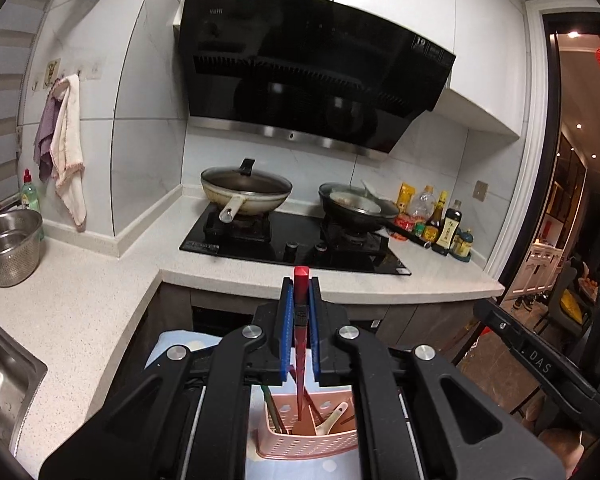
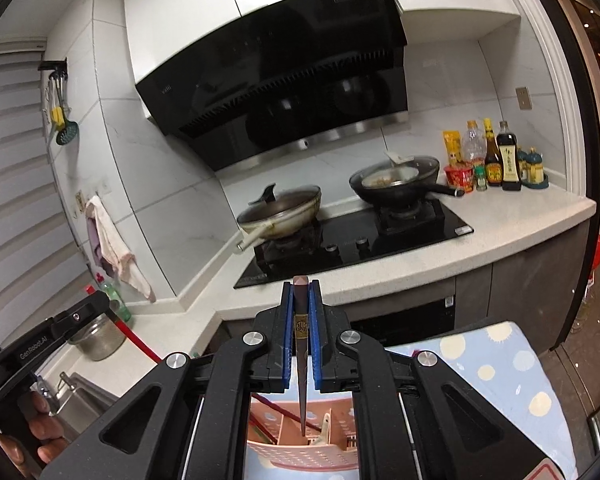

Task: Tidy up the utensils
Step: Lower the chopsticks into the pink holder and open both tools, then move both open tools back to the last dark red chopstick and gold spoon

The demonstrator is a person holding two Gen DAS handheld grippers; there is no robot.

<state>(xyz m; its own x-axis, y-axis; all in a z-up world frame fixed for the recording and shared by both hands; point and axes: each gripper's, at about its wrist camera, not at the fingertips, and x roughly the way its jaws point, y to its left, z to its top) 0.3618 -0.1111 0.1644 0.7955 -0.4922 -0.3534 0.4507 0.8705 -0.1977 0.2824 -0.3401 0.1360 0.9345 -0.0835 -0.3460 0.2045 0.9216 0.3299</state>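
Note:
My left gripper (image 1: 301, 280) is shut on a red chopstick (image 1: 301, 320) that hangs down with its tip inside a pink perforated utensil basket (image 1: 312, 446). The basket holds more chopsticks and a white spoon (image 1: 332, 420). My right gripper (image 2: 301, 282) is shut on a dark brown chopstick (image 2: 301, 344) whose tip hangs just above the same pink basket (image 2: 300, 450). The left gripper's body (image 2: 40, 344) shows at the left of the right wrist view, with its red chopstick (image 2: 138, 340).
The basket stands on a blue dotted cloth (image 2: 500, 364). Behind are the white counter (image 1: 80, 304), a black hob (image 1: 300, 240) with two pans, sauce bottles (image 1: 444, 220), a steel colander (image 1: 10, 248) and a sink (image 1: 4, 380) at left.

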